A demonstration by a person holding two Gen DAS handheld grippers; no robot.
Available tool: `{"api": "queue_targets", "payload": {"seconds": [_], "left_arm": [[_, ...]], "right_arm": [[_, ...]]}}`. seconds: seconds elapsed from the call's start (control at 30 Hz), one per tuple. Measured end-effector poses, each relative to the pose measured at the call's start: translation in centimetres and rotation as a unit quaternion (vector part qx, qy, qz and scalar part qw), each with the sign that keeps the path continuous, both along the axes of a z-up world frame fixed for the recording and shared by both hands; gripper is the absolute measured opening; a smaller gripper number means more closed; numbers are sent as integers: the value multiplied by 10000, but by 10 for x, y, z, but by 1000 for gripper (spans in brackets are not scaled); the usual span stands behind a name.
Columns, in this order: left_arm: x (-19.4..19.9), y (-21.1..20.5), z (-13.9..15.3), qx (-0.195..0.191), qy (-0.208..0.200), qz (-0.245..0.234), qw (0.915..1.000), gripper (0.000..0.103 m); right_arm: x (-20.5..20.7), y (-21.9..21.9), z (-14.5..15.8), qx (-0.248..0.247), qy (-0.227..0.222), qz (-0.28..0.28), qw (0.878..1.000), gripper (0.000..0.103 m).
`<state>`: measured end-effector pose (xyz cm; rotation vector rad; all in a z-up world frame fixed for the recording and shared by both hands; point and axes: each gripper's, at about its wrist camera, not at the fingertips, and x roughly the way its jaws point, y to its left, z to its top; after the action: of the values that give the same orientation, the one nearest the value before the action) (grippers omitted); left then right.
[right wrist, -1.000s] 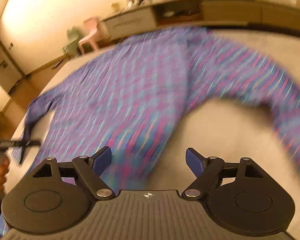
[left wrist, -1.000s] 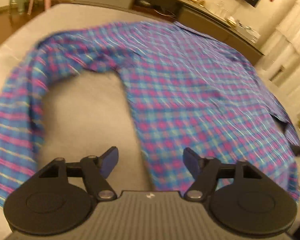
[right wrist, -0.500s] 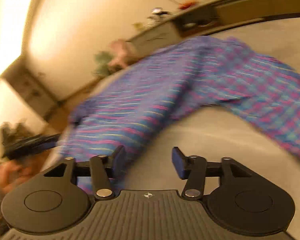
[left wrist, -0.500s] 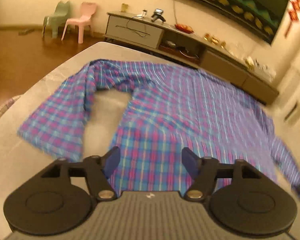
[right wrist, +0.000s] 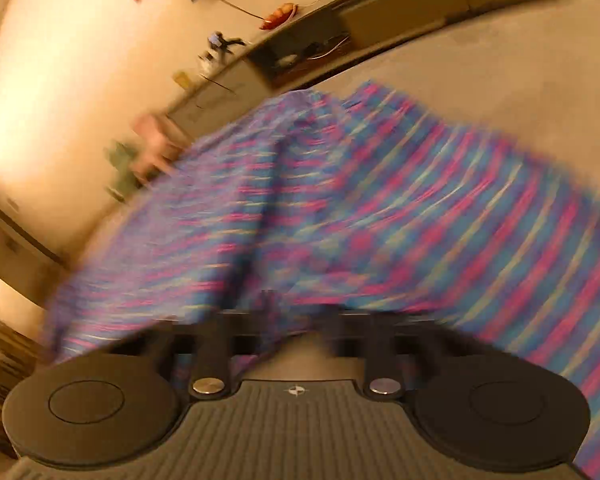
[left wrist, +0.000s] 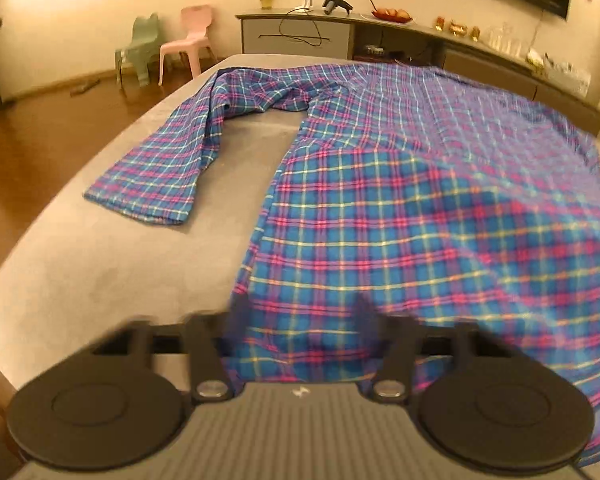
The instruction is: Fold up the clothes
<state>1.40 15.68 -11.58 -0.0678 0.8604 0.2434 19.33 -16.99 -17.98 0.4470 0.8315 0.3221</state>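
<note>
Both jaws closing on plaid shirt (left wrist: 420,184) hem; two small chairs (left wrist: 168,46) beyond grey table (left wrist: 100,264).

Grey bed (left wrist: 112,264) with a smooth matte cover carries 1 item: a blue-pink plaid shirt (left wrist: 420,184), spread flat over its middle and right part. Left sleeve (left wrist: 172,164) bends toward the near-left and lies flat on the cover. Near hem reaches the bed's front edge. Left strip bare.
</note>
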Motion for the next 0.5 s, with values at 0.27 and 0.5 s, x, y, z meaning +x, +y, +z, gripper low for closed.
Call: {"api": "queue_targets", "payload": {"seconds": [0.27,0.5], "left_arm": [[9,20,-2,257,-43,477,9985,1],[-24,-28,43,113,-1065,-911,9901,37]], "right_arm": [[-13,-54,53,-1664,-1185,-1319,9700,11],[-78,-40,27,977,524,-62,9938,77]]}}
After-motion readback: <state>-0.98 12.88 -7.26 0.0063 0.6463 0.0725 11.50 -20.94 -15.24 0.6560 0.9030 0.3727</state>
